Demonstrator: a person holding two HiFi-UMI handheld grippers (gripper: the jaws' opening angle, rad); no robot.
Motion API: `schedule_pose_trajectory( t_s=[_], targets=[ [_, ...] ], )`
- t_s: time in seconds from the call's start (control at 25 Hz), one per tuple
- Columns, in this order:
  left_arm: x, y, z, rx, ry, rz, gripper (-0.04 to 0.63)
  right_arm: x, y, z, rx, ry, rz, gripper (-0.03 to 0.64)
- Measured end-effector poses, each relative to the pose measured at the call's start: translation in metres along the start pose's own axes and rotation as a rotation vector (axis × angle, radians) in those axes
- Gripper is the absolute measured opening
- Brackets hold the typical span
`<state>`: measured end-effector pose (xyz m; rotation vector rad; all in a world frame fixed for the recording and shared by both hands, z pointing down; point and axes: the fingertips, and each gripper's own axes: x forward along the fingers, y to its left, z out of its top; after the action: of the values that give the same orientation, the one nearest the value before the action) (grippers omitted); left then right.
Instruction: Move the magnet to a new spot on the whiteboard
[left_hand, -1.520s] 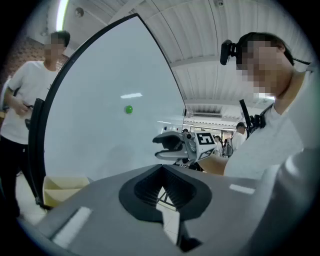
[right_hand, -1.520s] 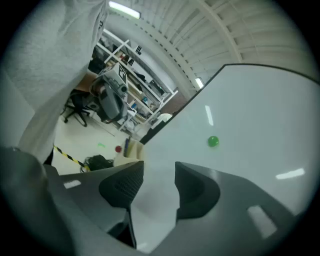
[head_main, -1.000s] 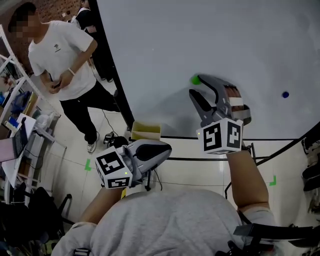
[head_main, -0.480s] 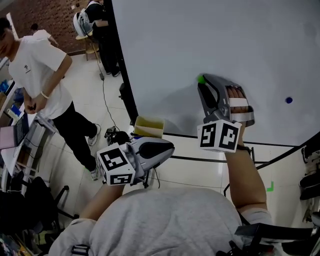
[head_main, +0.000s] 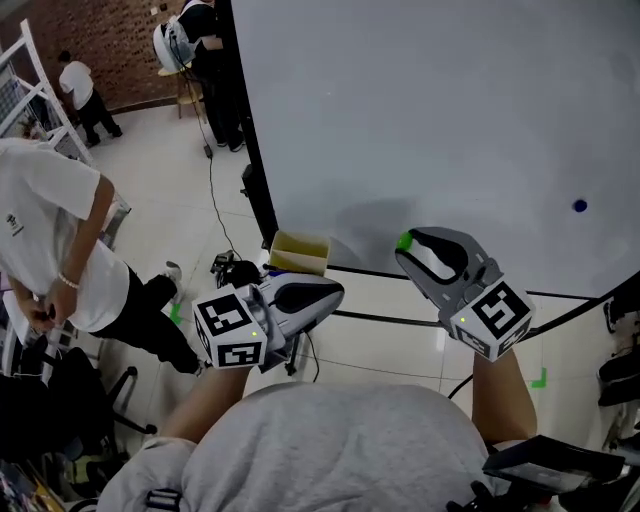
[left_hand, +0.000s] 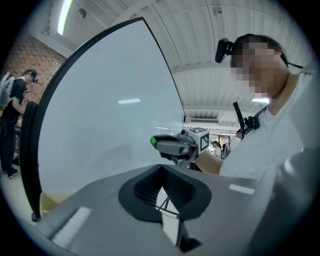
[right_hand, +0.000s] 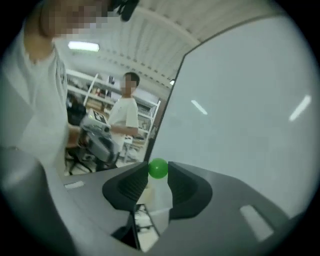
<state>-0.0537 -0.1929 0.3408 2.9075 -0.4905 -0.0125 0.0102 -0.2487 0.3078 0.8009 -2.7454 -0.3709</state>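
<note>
Left of the whiteboard's black frame edge (head_main: 243, 120), a person in a white T-shirt (head_main: 50, 240) stands on the pale tiled floor (head_main: 190, 190), well apart from both tools. Just beside that frame's lower end sits a small yellowish cardboard box (head_main: 298, 253). The left gripper (head_main: 335, 293), a grey two-jaw tool with a marker cube, hangs below the box and off the board, its jaws pressed together on nothing.

The large pale-grey whiteboard (head_main: 450, 100) has open room across nearly its whole face, upward and out to the right. Only a small round blue magnet (head_main: 579, 206) sits on it, near the right edge. The right gripper (head_main: 405, 250) hovers close to the board's bottom edge with the small round green magnet (head_main: 404, 241) pinched between its jaw tips. Those jaws are opening a little, yet both pads touch the ball.

Only the head view shows the blue magnet and the bottom edge. The left gripper view alone gives the green magnet (left_hand: 153, 141) side-on, against the board; whether it touches the face cannot be told. The right gripper view shows the ball (right_hand: 158, 168) seated at the very tips, with the frame edge running just behind it.
</note>
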Motion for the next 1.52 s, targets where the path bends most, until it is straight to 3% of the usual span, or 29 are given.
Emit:
schedule_pose_trajectory(
  t_s=[0.16, 0.28, 1.04, 1.52],
  targets=[
    [-0.003, 0.0, -0.002, -0.004, -0.011, 0.017, 0.0, -0.021, 0.04, -0.041, 0.293, -0.057, 0.102, 0.126],
    [0.002, 0.007, -0.004, -0.016, -0.001, 0.013, 0.0, -0.024, 0.048, -0.057, 0.396, -0.077, 0.103, 0.126],
    [0.025, 0.016, -0.018, -0.018, 0.07, 0.058, 0.0, -0.022, 0.045, -0.066, 0.402, -0.09, 0.109, 0.126],
    [0.024, 0.014, -0.021, -0.063, 0.04, 0.019, 0.0, -0.018, 0.047, -0.066, 0.389, -0.104, 0.1, 0.126]
  ],
)
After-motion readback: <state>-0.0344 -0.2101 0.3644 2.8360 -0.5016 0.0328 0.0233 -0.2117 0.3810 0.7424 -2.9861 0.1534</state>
